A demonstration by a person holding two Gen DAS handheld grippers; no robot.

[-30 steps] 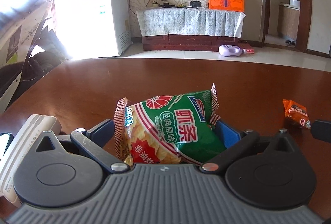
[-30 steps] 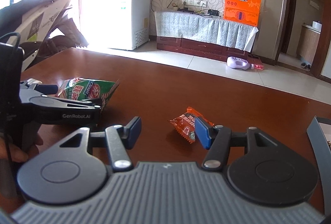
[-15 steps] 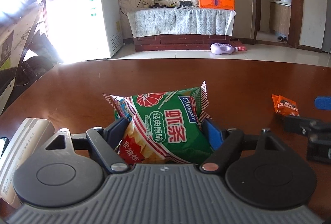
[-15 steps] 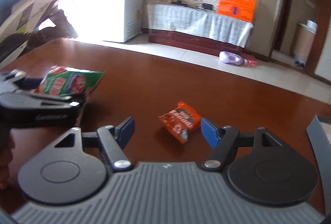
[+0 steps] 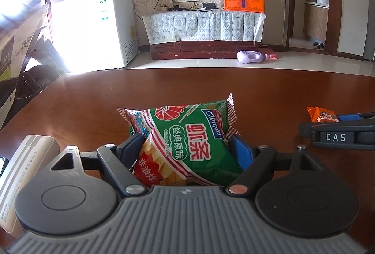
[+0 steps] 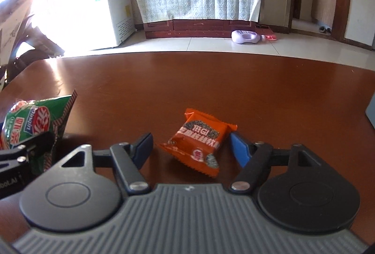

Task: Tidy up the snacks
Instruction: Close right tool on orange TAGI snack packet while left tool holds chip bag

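Left tongs (image 5: 185,148) clamped on the green chip bag (image 5: 187,139), raised at 12 o'clock. Right tongs (image 6: 189,148) spread wide around the orange packet (image 6: 199,140), which lies on the surface (image 6: 187,83).

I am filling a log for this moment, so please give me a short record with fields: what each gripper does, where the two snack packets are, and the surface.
left gripper: shut on the green chip bag, fingers pressing both its sides
right gripper: open, one finger on each side of the orange snack packet, not squeezing it
green chip bag: held at the left of the table
orange snack packet: lying flat on the table, to the right of the bag
surface: brown wooden table
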